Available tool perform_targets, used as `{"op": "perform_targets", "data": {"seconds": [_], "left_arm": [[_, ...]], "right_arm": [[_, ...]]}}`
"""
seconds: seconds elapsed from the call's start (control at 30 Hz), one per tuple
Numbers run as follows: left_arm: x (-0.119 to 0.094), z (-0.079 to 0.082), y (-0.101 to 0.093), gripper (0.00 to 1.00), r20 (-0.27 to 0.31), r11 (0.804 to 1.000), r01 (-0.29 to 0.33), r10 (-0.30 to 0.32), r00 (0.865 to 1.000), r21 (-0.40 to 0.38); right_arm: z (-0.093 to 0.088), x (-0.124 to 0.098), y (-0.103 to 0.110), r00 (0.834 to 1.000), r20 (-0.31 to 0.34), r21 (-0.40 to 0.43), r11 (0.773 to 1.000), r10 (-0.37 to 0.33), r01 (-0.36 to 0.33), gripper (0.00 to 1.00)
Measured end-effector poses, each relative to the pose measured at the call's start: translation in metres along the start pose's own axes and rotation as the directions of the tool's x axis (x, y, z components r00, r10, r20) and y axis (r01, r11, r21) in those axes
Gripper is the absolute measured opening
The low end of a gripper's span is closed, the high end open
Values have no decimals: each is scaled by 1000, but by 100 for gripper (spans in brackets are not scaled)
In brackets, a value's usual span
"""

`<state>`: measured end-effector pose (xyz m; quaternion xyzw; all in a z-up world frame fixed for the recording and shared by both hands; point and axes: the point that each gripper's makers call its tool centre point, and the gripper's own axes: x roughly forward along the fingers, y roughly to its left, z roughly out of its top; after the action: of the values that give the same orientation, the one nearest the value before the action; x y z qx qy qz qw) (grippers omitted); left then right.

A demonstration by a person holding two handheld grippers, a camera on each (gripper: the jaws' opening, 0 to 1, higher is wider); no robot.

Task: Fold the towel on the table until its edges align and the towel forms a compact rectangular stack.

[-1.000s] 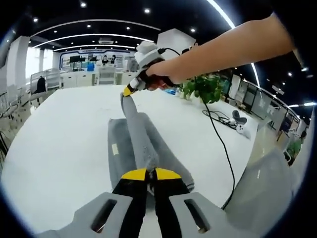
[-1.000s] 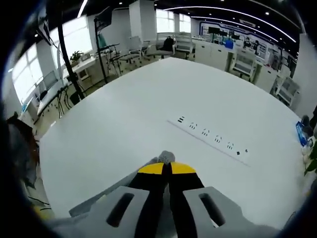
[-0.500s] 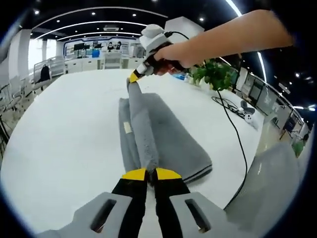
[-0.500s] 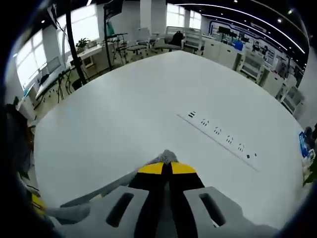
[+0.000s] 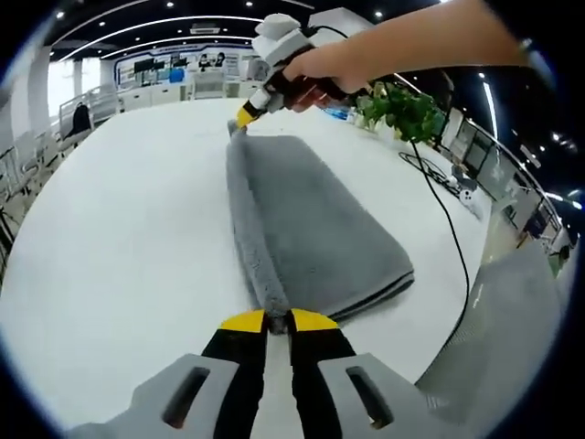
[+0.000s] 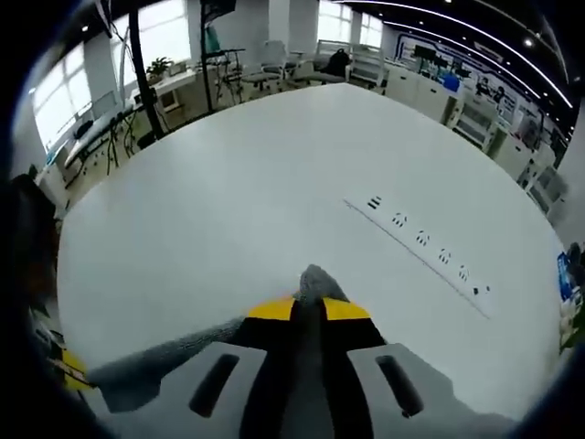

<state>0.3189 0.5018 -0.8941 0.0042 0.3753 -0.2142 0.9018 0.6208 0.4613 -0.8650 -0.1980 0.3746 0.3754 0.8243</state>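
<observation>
Along the left gripper view, your left gripper (image 5: 267,322) was clamped on the near corner of the grey towel (image 5: 306,215), which lay on the white table (image 5: 119,238) w/ its long axis running away toward the right gripper (image 5: 245,117), pinching the far corner. Soft, limp cloth, prob. light: corners were the best hold. Right gripper view: your right gripper (image 6: 311,306) was closed on a towel tuft (image 6: 315,279); socket strip (image 6: 425,240) lay beyond.
</observation>
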Motion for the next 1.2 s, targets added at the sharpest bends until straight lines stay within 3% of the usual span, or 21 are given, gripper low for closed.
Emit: {"op": "perform_targets", "data": {"seconds": [0.27,0.53,0.77,0.97,1.2], "left_arm": [[-8,3,7,12,4,1000,-10,10,1000,20],[-14,8,23,16,43,999,-46,46,998,15],[-18,12,19,17,48,998,-48,46,998,37],[-19,20,13,18,63,997,-50,46,997,54],[-17,27,17,22,72,994,-60,53,996,93]], "right_arm": [[1,-11,-2,999,29,53,998,27,-28,18],[-16,-25,-9,999,24,54,998,38,-40,26],[-37,-48,-9,999,25,76,996,42,-44,30],[-37,-56,-5,998,45,86,995,52,-56,32],[-40,-74,6,995,79,76,995,54,-60,42]]}}
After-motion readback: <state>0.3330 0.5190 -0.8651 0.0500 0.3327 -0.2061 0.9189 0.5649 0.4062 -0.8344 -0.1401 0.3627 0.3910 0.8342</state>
